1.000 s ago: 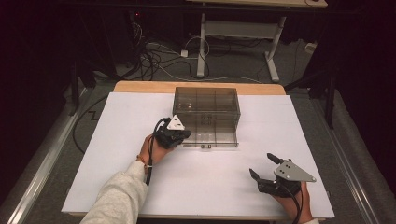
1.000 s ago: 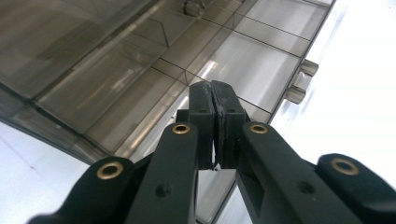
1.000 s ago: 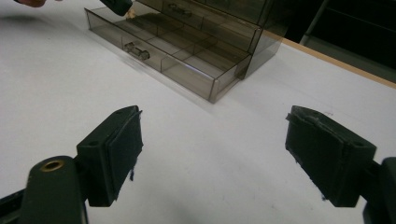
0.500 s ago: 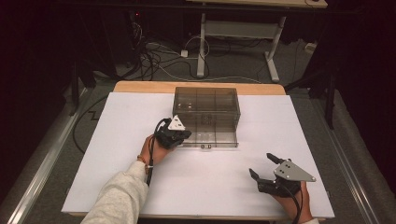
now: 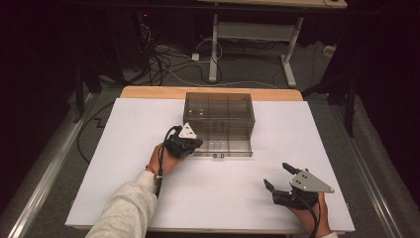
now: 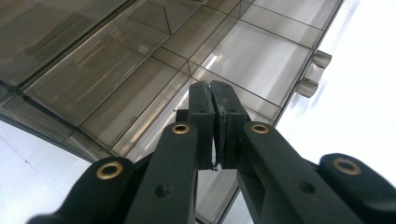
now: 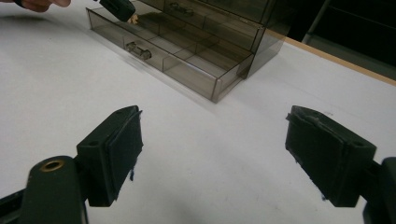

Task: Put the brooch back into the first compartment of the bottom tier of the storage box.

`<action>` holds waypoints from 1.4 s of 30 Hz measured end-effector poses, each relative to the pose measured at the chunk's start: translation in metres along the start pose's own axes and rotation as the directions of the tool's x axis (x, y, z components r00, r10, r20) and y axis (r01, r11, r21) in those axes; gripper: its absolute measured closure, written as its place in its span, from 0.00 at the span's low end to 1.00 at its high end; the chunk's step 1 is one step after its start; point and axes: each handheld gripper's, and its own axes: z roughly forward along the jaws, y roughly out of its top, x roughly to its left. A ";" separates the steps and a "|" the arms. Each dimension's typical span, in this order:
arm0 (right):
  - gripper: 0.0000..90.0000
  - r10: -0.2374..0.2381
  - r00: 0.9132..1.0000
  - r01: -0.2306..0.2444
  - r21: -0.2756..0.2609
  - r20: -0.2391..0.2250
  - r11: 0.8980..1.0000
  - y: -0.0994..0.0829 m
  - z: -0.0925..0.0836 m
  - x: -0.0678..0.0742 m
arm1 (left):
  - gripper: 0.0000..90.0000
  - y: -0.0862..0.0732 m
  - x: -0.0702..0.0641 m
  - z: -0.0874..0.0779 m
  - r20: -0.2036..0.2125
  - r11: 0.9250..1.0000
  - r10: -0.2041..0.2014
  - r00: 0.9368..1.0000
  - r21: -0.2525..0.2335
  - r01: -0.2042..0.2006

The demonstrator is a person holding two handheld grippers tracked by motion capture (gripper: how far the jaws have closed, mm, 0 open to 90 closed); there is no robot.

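A smoky clear drawer box (image 5: 219, 116) stands at the table's far middle, its bottom drawer (image 5: 223, 147) pulled out toward me. My left gripper (image 5: 195, 144) hovers over the drawer's left front corner, and its pads (image 6: 201, 112) are pressed together with nothing visible between them. Beneath them lie the drawer's divided compartments (image 6: 252, 51) and its small handle (image 6: 312, 74). My right gripper (image 5: 276, 173) rests near the table's front right, well apart from the box, jaws open and empty. In the right gripper view (image 7: 219, 140) the drawer (image 7: 163, 56) and the left gripper (image 7: 116, 8) show farther off.
White paper (image 5: 124, 163) covers the table, and a wooden edge (image 5: 148, 92) shows behind the box. Cables (image 5: 163, 59) and a desk frame (image 5: 252, 34) lie on the dark floor beyond. A metal rail (image 5: 44, 178) runs along the table's left side.
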 end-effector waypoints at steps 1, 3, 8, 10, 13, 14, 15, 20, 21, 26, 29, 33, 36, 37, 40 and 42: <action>0.21 0.001 1.000 -0.001 -0.002 -0.001 1.000 0.000 0.000 0.000 | 0.95 0.000 0.000 0.000 0.000 1.000 -0.003 1.000 -0.001 0.003; 0.21 0.001 1.000 -0.001 -0.001 -0.001 1.000 0.000 0.000 0.000 | 0.90 0.000 0.000 0.000 -0.002 1.000 -0.008 1.000 -0.006 0.008; 0.21 -0.002 1.000 0.002 0.000 -0.003 1.000 0.000 0.000 0.000 | 0.90 0.000 0.001 -0.003 -0.004 1.000 -0.007 1.000 -0.020 0.007; 0.21 -0.003 1.000 0.003 0.001 -0.001 1.000 0.000 0.000 0.000 | 0.90 0.000 0.001 -0.004 -0.007 0.999 -0.009 1.000 -0.033 0.009; 0.21 0.002 1.000 -0.002 0.001 0.000 1.000 0.000 0.000 0.000 | 0.86 0.000 0.001 -0.007 -0.016 0.999 -0.003 1.000 -0.044 0.002; 0.21 0.002 1.000 -0.002 0.001 0.000 1.000 0.000 0.000 0.000 | 0.86 0.000 0.001 -0.008 -0.013 0.999 -0.003 1.000 -0.053 0.002; 0.21 0.002 1.000 -0.002 0.001 -0.001 1.000 0.000 0.000 0.000 | 0.86 0.001 0.001 -0.009 -0.021 0.998 0.001 1.000 -0.058 -0.003; 0.21 0.002 1.000 -0.002 0.004 -0.005 1.000 -0.001 0.001 0.001 | 0.82 0.002 -0.002 -0.014 -0.057 0.997 0.021 0.998 -0.076 -0.026; 0.21 -0.002 1.000 0.002 0.004 -0.005 1.000 -0.001 0.001 0.001 | 0.82 0.002 -0.003 -0.015 -0.062 0.996 0.026 0.998 -0.082 -0.031; 0.21 -0.001 1.000 0.001 0.011 -0.009 1.000 -0.002 0.003 0.001 | 0.76 0.000 -0.007 -0.019 -0.089 0.993 0.042 0.995 -0.108 -0.052; 0.21 -0.001 1.000 0.001 0.016 -0.012 1.000 -0.002 0.004 0.002 | 0.71 -0.001 -0.010 -0.021 -0.088 0.990 0.041 0.995 -0.131 -0.052; 0.21 -0.006 1.000 0.007 0.017 -0.017 1.000 -0.002 0.006 0.003 | 0.58 -0.001 -0.013 -0.022 -0.113 0.989 0.039 0.993 -0.140 -0.055; 0.21 -0.015 1.000 0.016 0.016 -0.021 1.000 -0.002 0.006 0.004 | 0.48 -0.002 -0.013 -0.024 -0.118 0.986 0.026 0.993 -0.159 -0.045; 0.21 -0.015 1.000 0.015 0.017 -0.022 1.000 -0.002 0.006 0.004 | 0.45 -0.001 -0.014 -0.024 -0.124 0.986 0.026 0.992 -0.160 -0.046; 0.21 -0.018 1.000 0.018 0.017 -0.024 1.000 -0.002 0.006 0.004 | 0.30 -0.001 -0.016 -0.026 -0.135 0.986 0.031 0.990 -0.160 -0.052; 0.21 -0.019 1.000 0.019 0.012 -0.025 1.000 -0.002 0.005 0.004 | 0.24 -0.001 -0.018 -0.028 -0.140 0.983 0.029 0.990 -0.174 -0.053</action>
